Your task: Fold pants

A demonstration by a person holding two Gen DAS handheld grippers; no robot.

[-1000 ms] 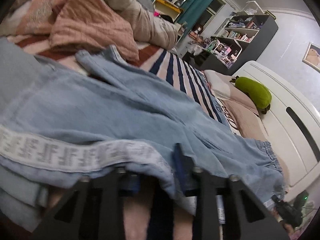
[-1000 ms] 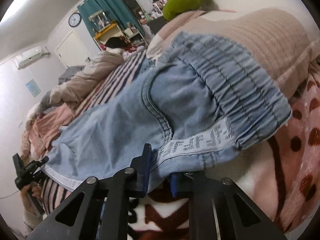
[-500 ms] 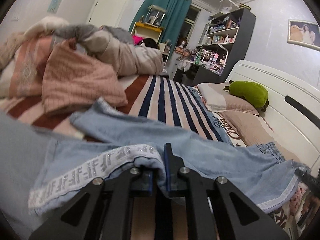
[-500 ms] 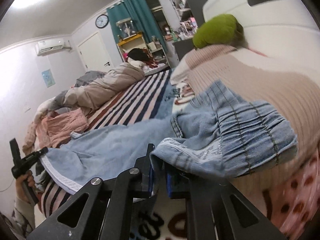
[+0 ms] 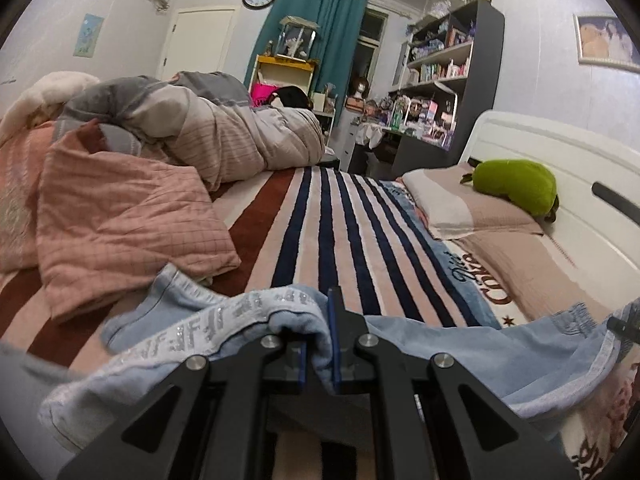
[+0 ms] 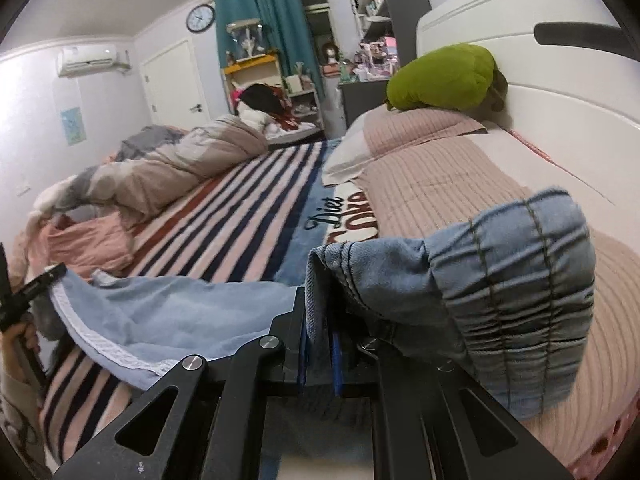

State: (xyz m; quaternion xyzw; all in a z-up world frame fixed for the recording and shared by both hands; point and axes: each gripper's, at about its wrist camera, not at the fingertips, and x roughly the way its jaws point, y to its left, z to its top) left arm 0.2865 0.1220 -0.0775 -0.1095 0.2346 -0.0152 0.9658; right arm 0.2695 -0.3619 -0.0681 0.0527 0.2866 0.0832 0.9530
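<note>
Since the earlier frames both grippers have come up off the bed with the pants, so the denim that lay spread flat over the blanket now hangs slack between them and the far room fills the upper half of each view.

The left gripper [image 5: 318,354] is clenched on the pants [image 5: 460,344], its blue-edged pads pinching a soft fold of pale, faded denim at bottom centre of the left wrist view. A woven band with glittery letters runs along that edge towards lower left. The cloth droops to the lower right, where its gathered waistband meets the right gripper's tip at the frame edge.

In the right wrist view the right gripper [image 6: 320,344] is clamped on the pants [image 6: 172,312] near the waistband [image 6: 516,300], a thick, puckered elastic ridge with dark stitched lines bulging at centre right. A thin sheet of denim with a white stitched hem sags to the lower left, ending at the left gripper [image 6: 36,284] and the hand [image 6: 18,336] holding it.

Beneath lies a plush blanket [image 5: 340,232] with navy, pink and rust stripes. A quilted pink cover [image 5: 120,216] sits crumpled at centre left, a ribbed pink pillow [image 6: 432,160] at right, and a rounded green plush toy [image 5: 516,186] against the smooth white headboard [image 5: 580,168].
</note>
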